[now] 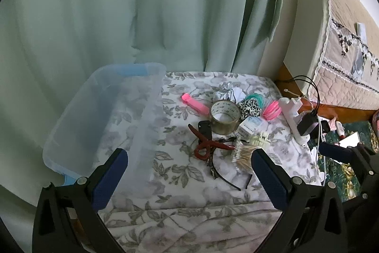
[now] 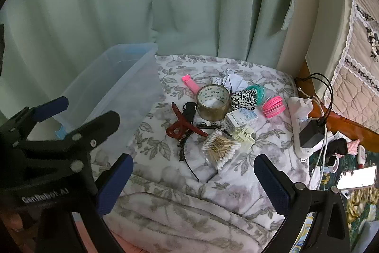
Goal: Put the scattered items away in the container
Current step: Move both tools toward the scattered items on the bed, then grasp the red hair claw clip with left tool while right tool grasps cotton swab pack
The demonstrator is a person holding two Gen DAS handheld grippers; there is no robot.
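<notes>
A clear plastic bin [image 1: 71, 134] [image 2: 99, 84] with nothing in it sits at the left on a floral blanket. Scattered to its right lie a tape roll [image 1: 225, 116] [image 2: 213, 102], a pink clip [image 1: 194, 103] [image 2: 190, 83], a red claw clip [image 1: 206, 146] [image 2: 182, 127], a black headband [image 1: 220, 170] [image 2: 189, 158], cotton swabs [image 1: 241, 154] [image 2: 220, 148], a small box [image 2: 240, 119], a leopard scrunchie [image 2: 245, 98], pink bands [image 2: 273, 107] and crumpled paper [image 2: 232, 82]. My left gripper [image 1: 189, 177] and right gripper [image 2: 193, 180] are both open and empty, hovering short of the pile.
A green curtain [image 1: 142, 16] hangs behind. A white power strip with a black charger [image 2: 310, 134] lies at the blanket's right edge. A bed with a quilted cover [image 1: 350, 51] stands at the right. A phone [image 2: 355, 177] and small items lie on the floor.
</notes>
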